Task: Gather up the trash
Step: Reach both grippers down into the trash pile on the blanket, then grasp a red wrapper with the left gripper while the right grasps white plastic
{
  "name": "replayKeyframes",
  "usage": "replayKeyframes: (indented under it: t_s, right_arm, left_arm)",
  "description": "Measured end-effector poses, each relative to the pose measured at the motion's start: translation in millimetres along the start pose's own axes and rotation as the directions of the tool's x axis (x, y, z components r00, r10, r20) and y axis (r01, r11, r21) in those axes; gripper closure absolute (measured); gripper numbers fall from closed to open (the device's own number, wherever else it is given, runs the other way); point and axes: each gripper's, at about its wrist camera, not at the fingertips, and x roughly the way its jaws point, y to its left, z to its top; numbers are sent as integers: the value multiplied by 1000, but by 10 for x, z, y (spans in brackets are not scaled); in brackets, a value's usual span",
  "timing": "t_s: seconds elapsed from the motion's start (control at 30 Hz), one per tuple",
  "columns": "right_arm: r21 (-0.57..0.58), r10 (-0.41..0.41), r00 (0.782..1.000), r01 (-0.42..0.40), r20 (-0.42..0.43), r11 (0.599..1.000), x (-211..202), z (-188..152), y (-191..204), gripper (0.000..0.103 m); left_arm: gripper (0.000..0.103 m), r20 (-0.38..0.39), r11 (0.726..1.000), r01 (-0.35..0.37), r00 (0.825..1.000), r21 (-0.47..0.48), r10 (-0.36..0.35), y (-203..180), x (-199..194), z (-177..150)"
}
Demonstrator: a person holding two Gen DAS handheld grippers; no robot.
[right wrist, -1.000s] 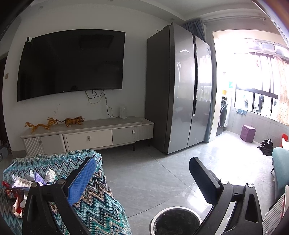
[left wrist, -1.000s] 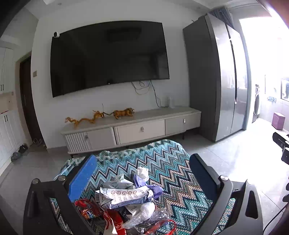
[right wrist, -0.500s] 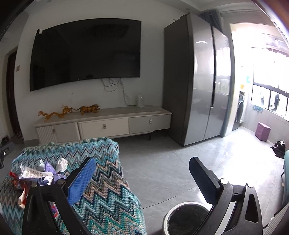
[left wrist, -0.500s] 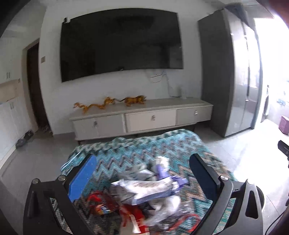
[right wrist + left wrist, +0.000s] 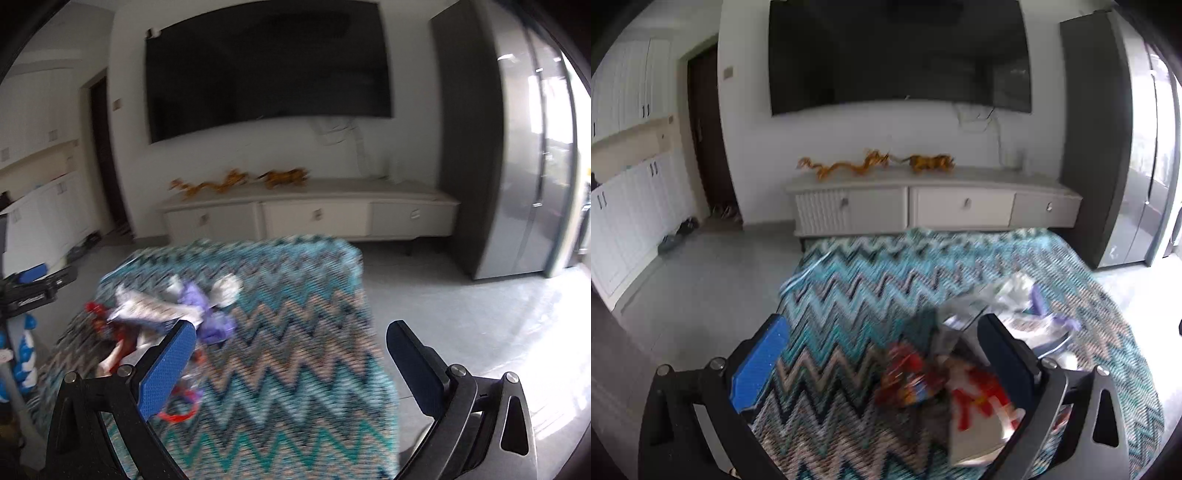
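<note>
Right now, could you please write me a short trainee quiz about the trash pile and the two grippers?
1. True or false: the left gripper is clamped on the red snack wrapper.
2. What covers the table under the trash pile? A) zigzag cloth B) bare wood C) newspaper
3. Fill in: the crumpled white tissue lies beside a ____ wrapper.

Key: 1 false, its fingers are open; 2 A, zigzag cloth; 3 purple. The right gripper is open too.

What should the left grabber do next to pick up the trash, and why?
Probably ease the left gripper down and a bit toward its right finger, so the red snack wrapper sits between its fingers. Its jaws stand wide open and empty, and the trash pile lies mostly by the right finger on the zigzag cloth. The picture is blurry, so go slowly.
</note>
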Motion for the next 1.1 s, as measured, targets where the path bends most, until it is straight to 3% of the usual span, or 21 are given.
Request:
replayKeyframes:
  t_s: [0.1, 0.17, 0.33, 0.47, 0.57, 0.63, 0.67, 0.73, 0.77, 0.9, 1.1]
  right_arm:
    - [-13, 121, 989, -123, -90, 992, 275, -23, 173, 6]
    - [-4, 195, 970, -198, -147, 980, 473, -37, 285, 16]
    - [51, 307, 922, -304, -234, 951, 792, -82, 456, 27]
    - [101, 356, 887, -342, -294, 934, 1106, -113, 521, 34]
    - [148, 387, 859, -357, -334, 922, 1302, -135, 542, 39]
    - [167, 399, 845, -362, -357, 917, 1389, -156, 568, 42]
    - [174, 405, 837, -366, -367, 914, 1436, -167, 593, 44]
    - [189, 426, 823, -382, -376, 905, 1491, -191, 625, 51]
    - [198, 441, 816, -394, -374, 898, 1499, -202, 635, 56]
    - [174, 461, 814, -426, -354, 888, 1425, -177, 674, 69]
    - [113, 492, 819, -482, -296, 869, 1138, -124, 701, 74]
  left_arm:
    - [0, -55, 1000, 16, 998, -16, -16, 116, 78, -128]
    - [0, -77, 999, 50, 996, -20, -51, 142, 90, -213]
    - [1, -144, 964, 264, 954, -23, -265, -53, 81, -455]
    - [3, -196, 938, 346, 920, 7, -338, -346, 123, -579]
    - [15, -245, 931, 366, 903, 8, -353, -483, 242, -637]
    - [36, -281, 927, 374, 889, -7, -361, -518, 345, -675]
    - [42, -300, 924, 381, 879, -22, -370, -519, 394, -694]
    - [65, -322, 918, 395, 864, -41, -386, -520, 462, -721]
    - [69, -328, 917, 398, 861, -43, -389, -517, 479, -725]
    - [86, -297, 924, 382, 880, -20, -370, -491, 373, -714]
    - [90, -245, 931, 365, 902, -5, -356, -388, 85, -652]
